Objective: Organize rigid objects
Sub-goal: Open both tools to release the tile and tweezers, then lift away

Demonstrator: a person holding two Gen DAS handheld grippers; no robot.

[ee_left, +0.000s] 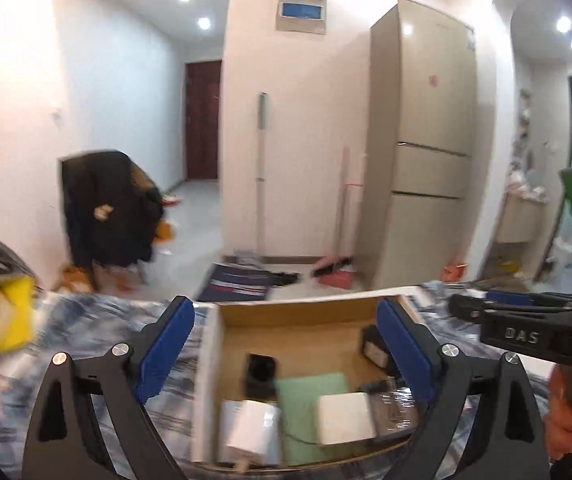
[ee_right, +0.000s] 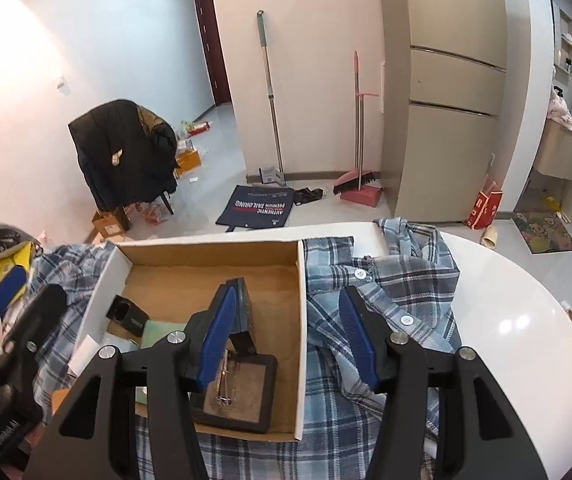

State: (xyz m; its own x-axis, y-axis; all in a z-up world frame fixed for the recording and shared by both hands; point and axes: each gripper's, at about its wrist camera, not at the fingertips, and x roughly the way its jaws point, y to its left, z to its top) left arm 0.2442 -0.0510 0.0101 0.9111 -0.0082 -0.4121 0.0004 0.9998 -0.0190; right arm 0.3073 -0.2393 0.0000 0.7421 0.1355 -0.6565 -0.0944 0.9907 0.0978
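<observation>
An open cardboard box (ee_right: 205, 264) sits on a blue plaid shirt (ee_right: 386, 280) spread over a white round table (ee_right: 526, 320). Inside the box, seen from your right wrist, lie a black framed tray (ee_right: 245, 396) holding small metal pieces, a dark upright case (ee_right: 245, 304) behind it, a small black holder (ee_right: 127, 314) near the left wall, and a pale green sheet (ee_right: 161, 330). From your left wrist, which is blurred, the same box (ee_left: 298, 320) also shows two white blocks: one (ee_left: 251, 424) near the front, another (ee_left: 346, 416) to its right on the green sheet (ee_left: 310, 392).

Your left gripper (ee_left: 286, 352) hangs above the box with its blue pads wide apart and nothing between them. Your right gripper (ee_right: 290, 336) is also spread wide and empty; its left finger sits over the box interior, its right finger over the shirt, so the box's right wall lies between them.

Beyond the table, a chair draped with a black jacket (ee_right: 125, 148) stands by the wall, a navy bag (ee_right: 257, 208) lies on the floor, and a pink broom and dustpan (ee_right: 358, 184) lean beside a beige refrigerator (ee_right: 446, 120).
</observation>
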